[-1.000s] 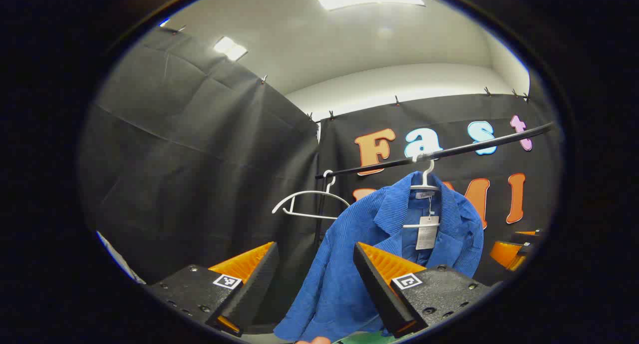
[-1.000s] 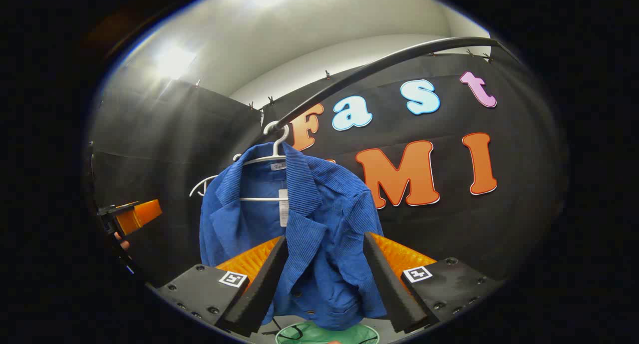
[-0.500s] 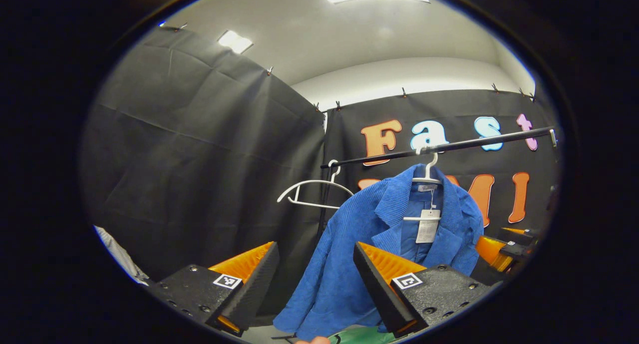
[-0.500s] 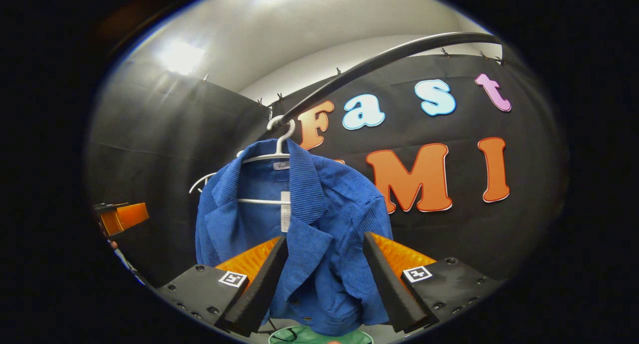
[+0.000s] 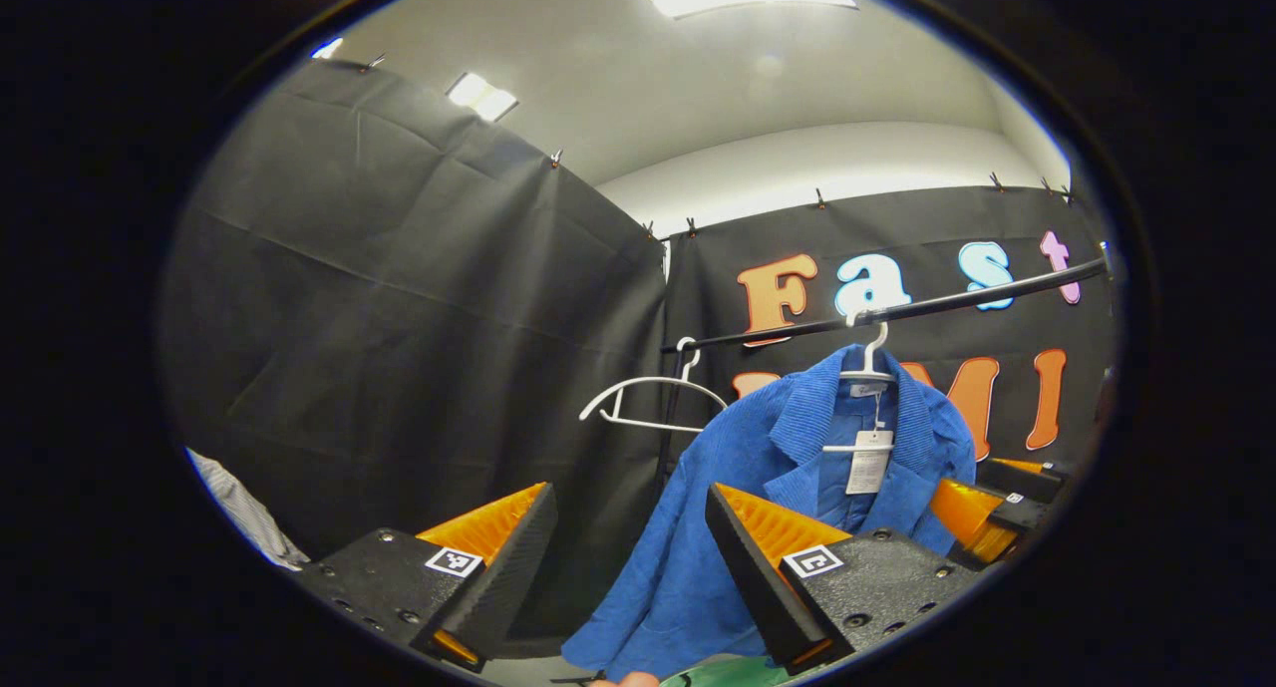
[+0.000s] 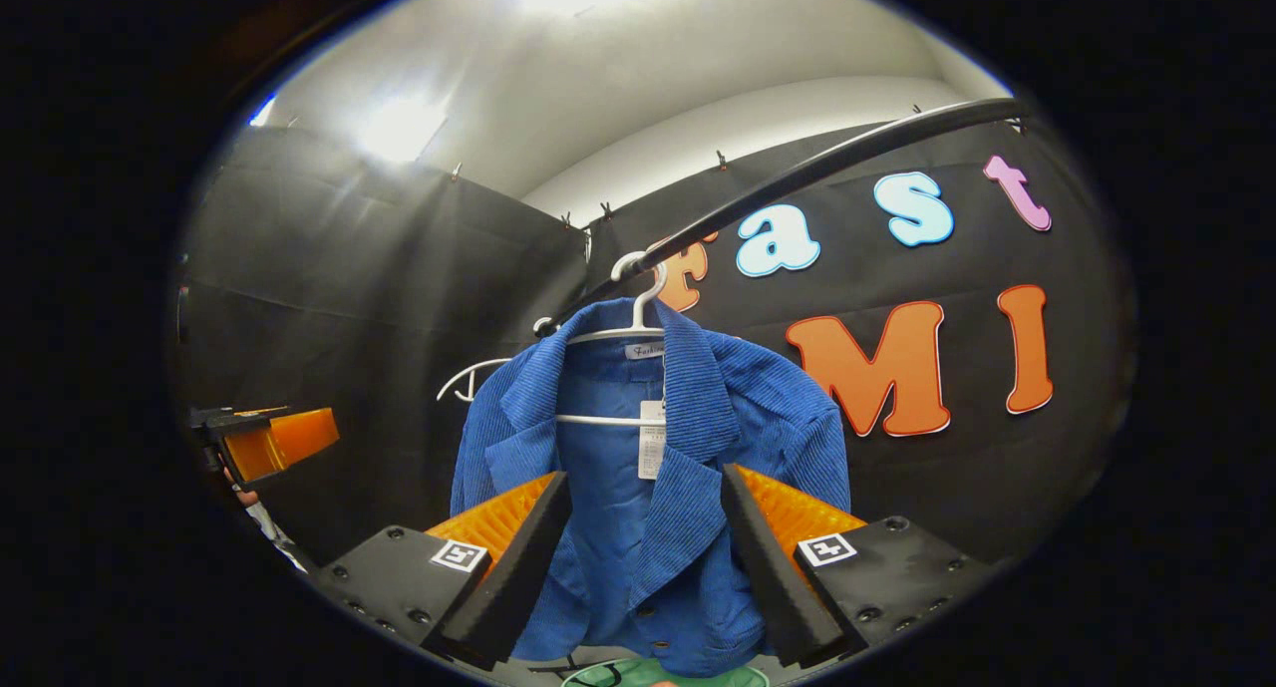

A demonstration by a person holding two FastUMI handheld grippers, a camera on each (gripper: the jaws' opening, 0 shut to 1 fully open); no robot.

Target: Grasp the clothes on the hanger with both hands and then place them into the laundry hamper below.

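Hamper (image 6: pixel 698 675): green rim below jacket, contents hidden. Jacket (image 6: pixel 648 488): blue, on white hanger (image 6: pixel 638 298) on rail (image 6: pixel 797 173). Left tongs (image 5: pixel 628 557), right tongs (image 6: pixel 648 557): open, holding nothing. Since earlier: jacket more centred between right tongs.

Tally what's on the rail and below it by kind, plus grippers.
Blue jackets: 1, the blue jacket on a white hanger
White hangers: 2, counting the bare hanger beside it
Black rails: 1, the rail
Green hampers: 1, the green hamper at the bottom edge
Grippers: 2, the left gripper and the right gripper, both open
Total: 7
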